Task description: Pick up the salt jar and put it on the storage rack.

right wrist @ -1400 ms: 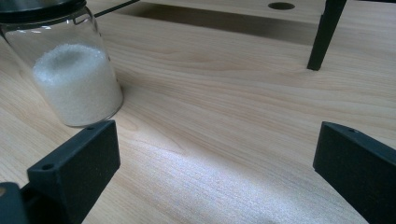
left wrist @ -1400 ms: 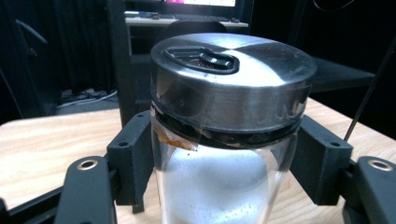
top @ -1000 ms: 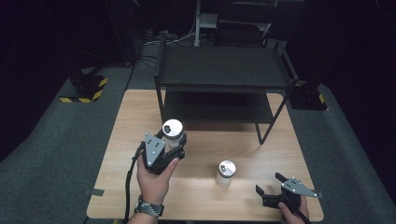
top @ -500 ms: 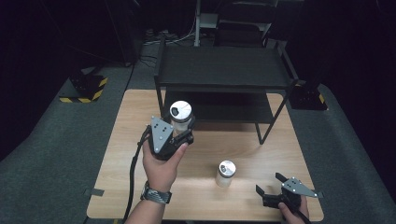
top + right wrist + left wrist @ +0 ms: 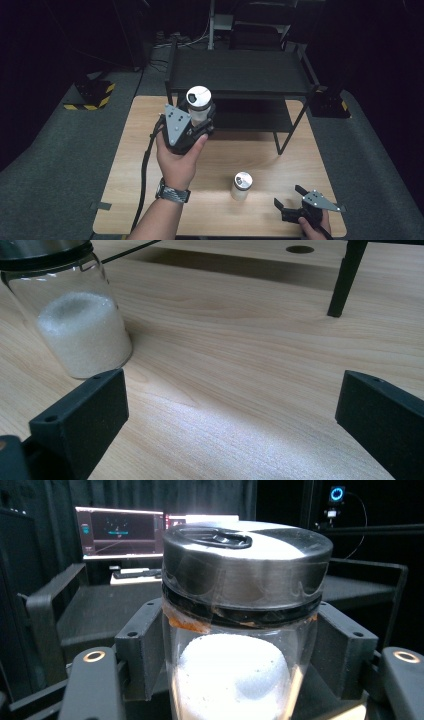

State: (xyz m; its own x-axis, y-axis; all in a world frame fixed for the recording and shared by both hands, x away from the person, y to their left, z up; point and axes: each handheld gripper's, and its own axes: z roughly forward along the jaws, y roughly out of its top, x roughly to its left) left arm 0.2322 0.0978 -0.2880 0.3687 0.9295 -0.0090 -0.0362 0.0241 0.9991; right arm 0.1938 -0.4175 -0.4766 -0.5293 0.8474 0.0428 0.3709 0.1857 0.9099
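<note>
My left gripper (image 5: 201,119) is shut on a glass jar (image 5: 199,104) with a metal lid and white grains inside. It holds the jar upright in the air, just in front of the black shelf (image 5: 240,72). In the left gripper view the jar (image 5: 240,630) stands between the two black pads (image 5: 140,645), which press on its sides. A second, similar jar (image 5: 242,185) stands on the wooden table (image 5: 260,155). My right gripper (image 5: 287,202) rests open near the front right corner. In the right gripper view that jar (image 5: 75,315) stands ahead to the left of the open gripper (image 5: 230,420).
The black two-level shelf stands at the back of the table; one of its legs (image 5: 345,280) lands ahead of the right gripper. A cable (image 5: 145,175) trails from the left gripper. Monitors (image 5: 120,532) glow beyond the shelf.
The left gripper has lifted the jar higher and carried it forward toward the shelf. The right gripper and the second jar have stayed in place.
</note>
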